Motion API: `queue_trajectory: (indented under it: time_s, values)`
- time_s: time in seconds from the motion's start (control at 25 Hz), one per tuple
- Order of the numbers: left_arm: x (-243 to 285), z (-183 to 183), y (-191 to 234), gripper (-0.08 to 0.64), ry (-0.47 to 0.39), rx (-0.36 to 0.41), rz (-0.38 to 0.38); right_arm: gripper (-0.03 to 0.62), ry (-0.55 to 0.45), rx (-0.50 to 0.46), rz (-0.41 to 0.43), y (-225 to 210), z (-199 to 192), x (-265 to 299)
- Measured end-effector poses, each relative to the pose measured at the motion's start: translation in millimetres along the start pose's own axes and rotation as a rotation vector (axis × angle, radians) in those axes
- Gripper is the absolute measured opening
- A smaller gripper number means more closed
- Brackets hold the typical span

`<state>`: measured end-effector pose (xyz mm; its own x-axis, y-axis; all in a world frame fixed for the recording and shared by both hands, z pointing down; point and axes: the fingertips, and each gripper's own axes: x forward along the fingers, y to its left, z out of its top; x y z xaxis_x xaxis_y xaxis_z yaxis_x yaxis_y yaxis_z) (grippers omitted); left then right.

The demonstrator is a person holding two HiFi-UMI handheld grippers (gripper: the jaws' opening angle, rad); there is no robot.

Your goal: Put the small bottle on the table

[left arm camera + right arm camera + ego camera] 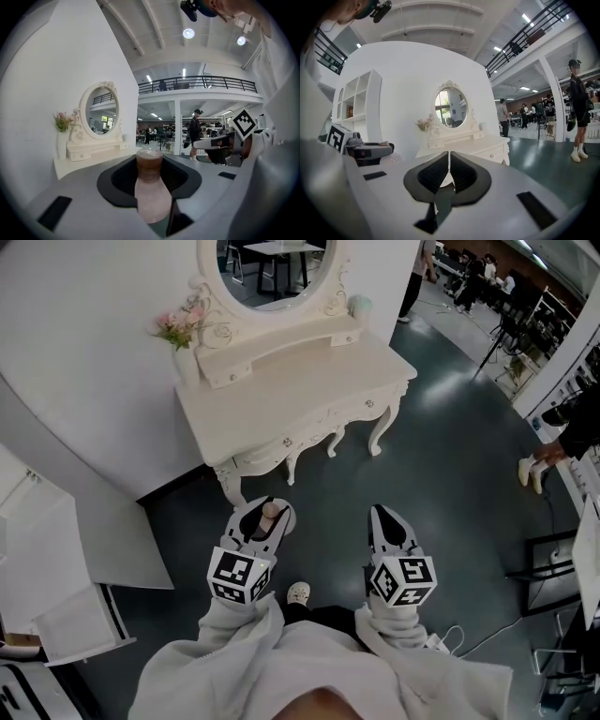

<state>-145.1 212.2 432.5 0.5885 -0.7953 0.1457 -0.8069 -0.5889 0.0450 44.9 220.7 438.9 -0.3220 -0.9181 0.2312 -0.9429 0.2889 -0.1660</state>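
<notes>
A small pale pink bottle [151,187] with a brownish cap stands upright between the jaws of my left gripper [151,180], which is shut on it. In the head view the bottle [270,514] shows at the tip of the left gripper [265,517], held over the dark floor just in front of the white dressing table [281,395]. My right gripper [386,521] hangs beside it to the right, its jaws closed together with nothing in them. In the right gripper view the closed right gripper [449,171] points toward the dressing table [480,147].
The dressing table carries an oval mirror [272,268] and a vase of pink flowers [183,334] at its back left. A white shelf unit [56,577] stands at the left. People [577,112] stand off to the right on the dark green floor.
</notes>
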Motion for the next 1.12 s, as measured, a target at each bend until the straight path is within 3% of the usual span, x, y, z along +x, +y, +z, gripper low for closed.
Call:
queue_trajectory:
  time_s: [0.36,0.72,1.12]
  values:
    - [6.9,-7.2,14.8,0.149,0.022,-0.013,-0.013,0.037,0.024,-0.004,-0.023,1.3,-1.8,14.8]
    - [15.7,-12.9,28.9,0.149,0.035,-0.027,0.017,0.037,0.063,-0.015,0.026,9.4,-6.4,40.4]
    - [74.1,-7.5,59.6,0.149,0.049,-0.032,0.04,0.037,0.076,-0.007,0.028,-24.2,6.5,97.5]
